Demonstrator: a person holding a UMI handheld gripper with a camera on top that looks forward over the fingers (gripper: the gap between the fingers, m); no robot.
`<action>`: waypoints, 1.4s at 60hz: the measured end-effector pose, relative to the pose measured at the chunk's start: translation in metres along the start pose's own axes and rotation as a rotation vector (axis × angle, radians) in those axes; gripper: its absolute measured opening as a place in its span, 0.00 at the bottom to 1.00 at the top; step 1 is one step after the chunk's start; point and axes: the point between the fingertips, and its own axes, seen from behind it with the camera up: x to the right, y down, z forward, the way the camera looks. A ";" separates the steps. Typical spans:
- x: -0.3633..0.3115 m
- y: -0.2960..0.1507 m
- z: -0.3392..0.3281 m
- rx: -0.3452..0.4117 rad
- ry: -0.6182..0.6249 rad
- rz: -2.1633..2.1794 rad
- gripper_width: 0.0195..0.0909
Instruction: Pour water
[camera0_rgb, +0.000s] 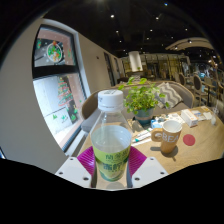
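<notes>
Nearest, lower centre of the frame: gripper (111, 163), its two fingers closed against the sides of a water bottle (111, 140). Magenta pads (88, 159) show at either flank of the bottle's lower body, pressed to it.

Water bottle: clear plastic, white screw cap (110, 99) in place, pale green label (111, 160) around the lower half. Held upright, centre of frame, occupying the space between the fingers and rising above them.

Just beyond, right of centre: wooden table (196, 146), light in tone. On it, a paper cup (171, 135) with a pale sleeve, standing upright to the right of the bottle. A red round disc (188, 141), lying flat, just right of the cup. Further papers or cards at the far right, detail too small to tell.

Middle distance, centre: potted plant (141, 97) with broad green leaves, behind the bottle's cap and slightly right.

Left half of frame: large window (58, 95) with a dark frame; a round green and white sign (54, 52) in its upper pane.

Far, upper right: interior with ceiling lights (113, 17) and a hanging pale lampshade (135, 61).
</notes>
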 end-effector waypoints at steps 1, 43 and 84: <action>-0.002 -0.009 0.001 0.008 -0.016 0.029 0.28; 0.080 -0.123 0.107 -0.069 -0.515 1.721 0.28; 0.140 -0.200 0.053 0.048 -0.348 0.739 0.28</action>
